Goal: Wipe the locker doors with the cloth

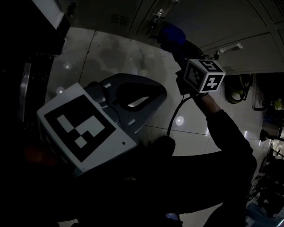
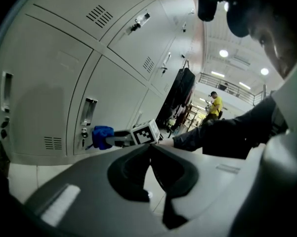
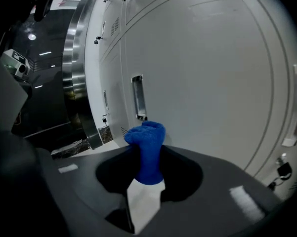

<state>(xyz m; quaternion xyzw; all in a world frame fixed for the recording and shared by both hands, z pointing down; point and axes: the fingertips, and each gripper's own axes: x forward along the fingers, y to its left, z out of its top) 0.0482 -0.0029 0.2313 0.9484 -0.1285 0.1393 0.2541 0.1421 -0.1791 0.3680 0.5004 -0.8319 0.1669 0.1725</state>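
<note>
Grey locker doors [image 2: 44, 83] are ranged in rows along one wall, each with a recessed handle [image 2: 88, 111] and a small set of vent slots [image 2: 100, 16]. Glossy pale floor tiles [image 1: 108, 56] are spread below them, and light spots are reflected in the tiles. At the far end of the room, in the left gripper view, ceiling lights [image 2: 224, 53], a railed gallery [image 2: 222, 83] and a person in a yellow top [image 2: 216, 105] can be made out.

At the near left, the left gripper [image 2: 149, 148] is held away from the lockers. Its jaws are closed tip to tip, and nothing is held between them.

Further right, a dark sleeve [image 1: 227, 136] is stretched toward the lockers, and the right gripper [image 3: 147, 151] is carried at its end. A bunched blue cloth [image 3: 149, 135] is clamped between its jaws and sticks out past the tips. The cloth is placed low on a door, just below the recessed handle and beside the small lock. Whether the door is actually touched cannot be told. A polished steel column [image 3: 76, 68] is seen at the left of the right gripper view, past the end of the locker row.
</note>
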